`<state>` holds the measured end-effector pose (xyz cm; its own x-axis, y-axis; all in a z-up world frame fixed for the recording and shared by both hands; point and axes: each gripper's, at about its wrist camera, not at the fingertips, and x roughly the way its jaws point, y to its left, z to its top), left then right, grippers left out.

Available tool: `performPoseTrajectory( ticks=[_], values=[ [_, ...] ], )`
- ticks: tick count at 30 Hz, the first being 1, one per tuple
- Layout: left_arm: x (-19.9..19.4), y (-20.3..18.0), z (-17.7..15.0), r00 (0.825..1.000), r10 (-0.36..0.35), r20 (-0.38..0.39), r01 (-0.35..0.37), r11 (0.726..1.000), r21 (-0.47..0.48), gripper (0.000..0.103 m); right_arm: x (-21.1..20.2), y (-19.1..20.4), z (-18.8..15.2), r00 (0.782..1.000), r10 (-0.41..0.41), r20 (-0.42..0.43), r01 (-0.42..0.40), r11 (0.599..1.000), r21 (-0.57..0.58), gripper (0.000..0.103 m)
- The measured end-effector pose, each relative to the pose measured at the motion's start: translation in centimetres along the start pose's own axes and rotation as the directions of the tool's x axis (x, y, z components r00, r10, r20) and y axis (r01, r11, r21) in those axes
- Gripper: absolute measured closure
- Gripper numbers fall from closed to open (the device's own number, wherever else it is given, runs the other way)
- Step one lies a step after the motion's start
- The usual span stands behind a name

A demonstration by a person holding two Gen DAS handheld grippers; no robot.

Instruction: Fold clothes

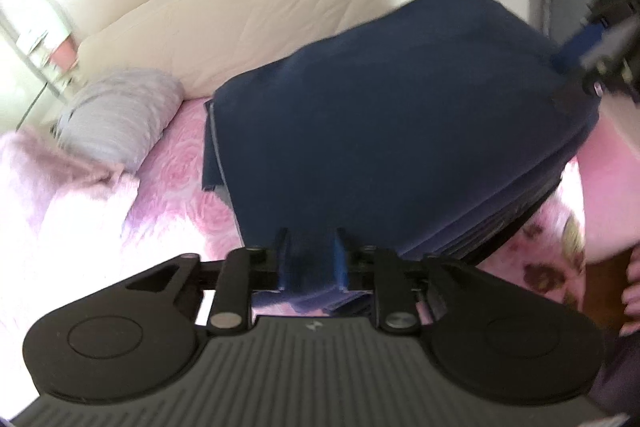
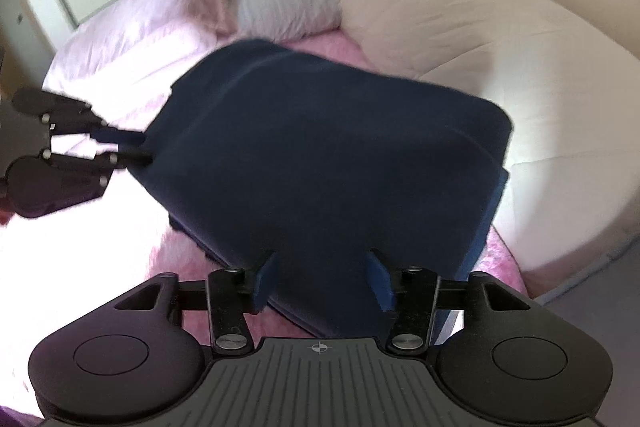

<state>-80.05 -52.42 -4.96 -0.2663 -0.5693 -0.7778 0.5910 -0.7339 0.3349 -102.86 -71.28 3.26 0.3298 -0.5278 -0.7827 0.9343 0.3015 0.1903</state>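
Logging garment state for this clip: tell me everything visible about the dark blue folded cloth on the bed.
The dark blue folded cloth looks like soft, matte, plain fabric, doubled into a thick, roughly rectangular bundle with stacked layer edges showing along one side. It sits over the pink rose-patterned bedspread, near the cream padded headboard. The left tool is closed on one edge, and the right tool has fabric between its fingers at another edge. Motion blur hides finer detail.

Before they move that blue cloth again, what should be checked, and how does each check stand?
1. Left gripper has the cloth: ok, cloth sits between its jaws.
2. Right gripper has it: cannot tell, jaws stand wide around cloth.
3. Layers aligned: not ok, lower edges stick out.
4. Pillow apart from cloth: ok.
5. Picture sharp: not ok, blurred.
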Motion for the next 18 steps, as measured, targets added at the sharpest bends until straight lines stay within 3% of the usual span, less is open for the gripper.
performPoseTrajectory(
  ticks=[1,5,8,12,18],
  values=[
    [-0.4,0.1,-0.2,1.000,-0.006,-0.003,0.006,0.999,-0.033,0.073,-0.6,0.2,-0.5,1.000,-0.011,0.021,0.011,1.000,0.023,0.034],
    [-1.8,-0.4,-1.4,0.999,-0.032,0.004,0.032,0.993,-0.111,0.059,-2.5,1.4,-3.1,0.997,-0.052,0.052,0.046,0.992,0.120,0.033],
    [-3.2,-1.0,-2.6,0.998,-0.061,0.021,0.064,0.986,-0.154,0.042,-4.4,2.9,-5.6,0.993,-0.103,0.062,0.088,0.976,0.198,0.033],
    [-6.0,-1.8,-5.0,0.994,-0.082,0.071,0.091,0.987,-0.132,0.016,-7.3,5.9,-9.4,0.977,-0.195,0.091,0.160,0.942,0.296,0.033],
    [-11.3,-1.5,-11.2,0.988,-0.081,0.134,0.097,0.989,-0.115,0.012,-10.9,13.7,-15.6,0.938,-0.318,0.135,0.237,0.877,0.419,0.033]
  ],
)
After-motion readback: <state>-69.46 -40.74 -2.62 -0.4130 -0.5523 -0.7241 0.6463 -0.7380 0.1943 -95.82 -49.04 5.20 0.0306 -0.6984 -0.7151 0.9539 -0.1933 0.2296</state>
